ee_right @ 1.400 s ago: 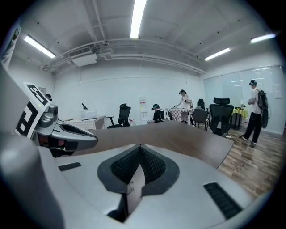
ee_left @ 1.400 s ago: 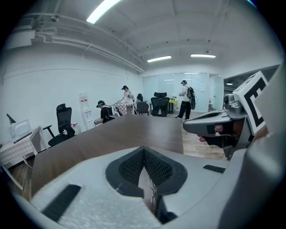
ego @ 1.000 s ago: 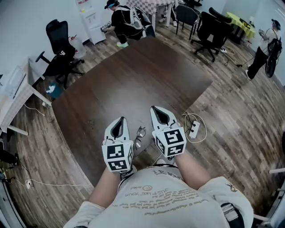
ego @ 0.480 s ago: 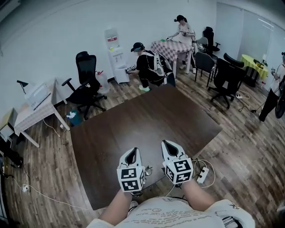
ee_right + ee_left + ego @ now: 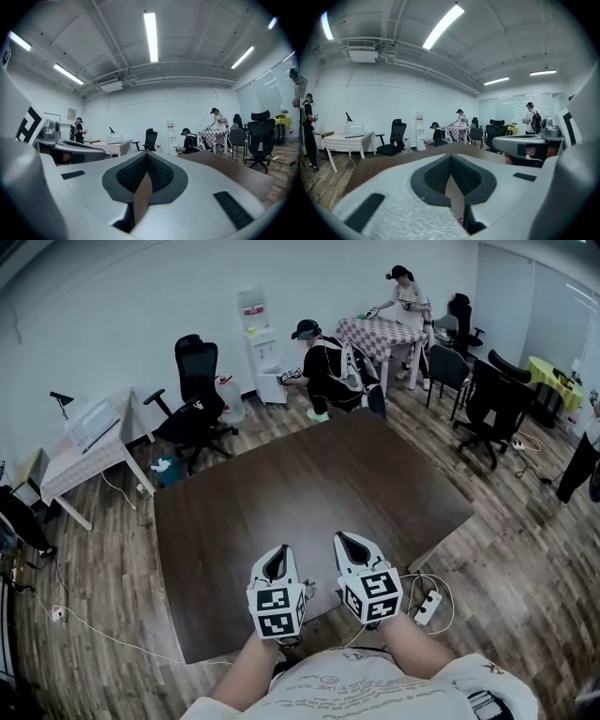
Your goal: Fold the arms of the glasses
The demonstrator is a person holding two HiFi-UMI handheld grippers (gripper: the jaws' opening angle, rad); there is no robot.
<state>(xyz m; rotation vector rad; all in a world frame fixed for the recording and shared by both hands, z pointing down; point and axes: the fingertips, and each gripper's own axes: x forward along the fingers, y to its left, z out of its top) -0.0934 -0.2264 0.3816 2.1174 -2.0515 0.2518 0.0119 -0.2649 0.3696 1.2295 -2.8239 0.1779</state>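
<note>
Left gripper view shows the left claw (image 5: 451,158) pressed shut, pads meeting at the tips, with nothing between them. In the right gripper view the right claw (image 5: 146,155) is closed and empty too. Both cameras look out level across the counter (image 5: 281,484) towards its far edge, and neither shows the glasses.

In the head view the two claws hang side by side over the counter's near edge. The glasses (image 5: 308,593) are only a small glint on the counter between them, too hidden to tell whether the arms are folded.

A second ago the head camera looked steeply down and the frames lay in plain sight on the counter between the claws. Since then the gaze has lifted to take in the room, while the claws have stayed shut above the near edge. I judge that no folding is in hand just now: neither claw has hold of an arm.
</note>
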